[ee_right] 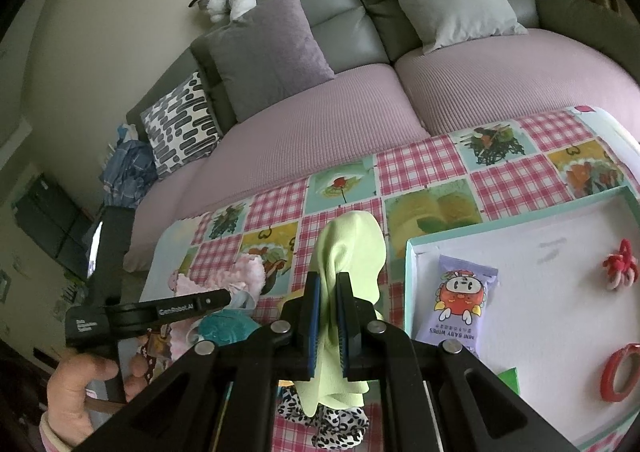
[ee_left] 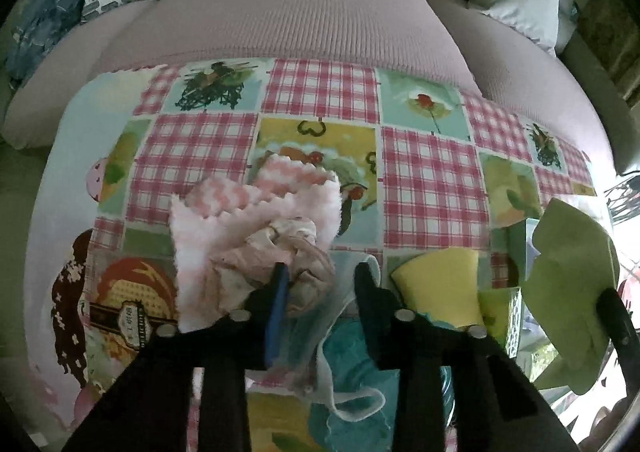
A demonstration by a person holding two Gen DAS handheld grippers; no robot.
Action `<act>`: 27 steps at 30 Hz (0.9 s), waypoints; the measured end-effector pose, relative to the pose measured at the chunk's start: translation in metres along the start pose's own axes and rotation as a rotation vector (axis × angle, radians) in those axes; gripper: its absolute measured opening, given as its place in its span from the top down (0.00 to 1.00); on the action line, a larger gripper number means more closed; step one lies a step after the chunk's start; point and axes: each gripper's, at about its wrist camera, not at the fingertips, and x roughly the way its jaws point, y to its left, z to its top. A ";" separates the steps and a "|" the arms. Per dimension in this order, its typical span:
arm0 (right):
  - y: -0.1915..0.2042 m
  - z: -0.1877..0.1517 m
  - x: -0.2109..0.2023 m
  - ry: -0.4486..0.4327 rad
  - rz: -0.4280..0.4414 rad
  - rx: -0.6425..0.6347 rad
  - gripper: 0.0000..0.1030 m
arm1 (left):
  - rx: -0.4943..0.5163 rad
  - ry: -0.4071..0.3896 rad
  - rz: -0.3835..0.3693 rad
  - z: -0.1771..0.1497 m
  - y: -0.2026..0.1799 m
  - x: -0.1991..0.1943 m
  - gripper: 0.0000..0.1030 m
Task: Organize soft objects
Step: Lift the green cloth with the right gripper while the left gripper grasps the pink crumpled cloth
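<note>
My left gripper (ee_left: 322,272) points down into a heap of soft things on the checked tablecloth (ee_left: 432,180). Its jaws stand close on a crumpled beige cloth (ee_left: 292,248), and the edge of a pale face mask (ee_left: 348,332) fills the rest of the gap. A fluffy pink towel (ee_left: 256,204) lies just beyond, a teal cloth (ee_left: 352,364) underneath. My right gripper (ee_right: 329,280) is shut on a light green cloth (ee_right: 352,248), which hangs above the table. The right wrist view shows the left gripper (ee_right: 228,298) from the side, held by a hand (ee_right: 80,384).
A yellow sponge (ee_left: 440,284) lies right of the heap. A white tray with a teal rim (ee_right: 520,252) holds a wipes pack (ee_right: 460,300) and red hair ties (ee_right: 620,260). A leopard-print scrunchie (ee_right: 332,424) lies under the right gripper. A sofa (ee_right: 320,124) with cushions borders the table.
</note>
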 end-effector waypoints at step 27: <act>-0.012 0.006 -0.027 -0.066 0.048 0.049 0.92 | -0.027 -0.236 0.041 0.007 0.001 -0.086 0.94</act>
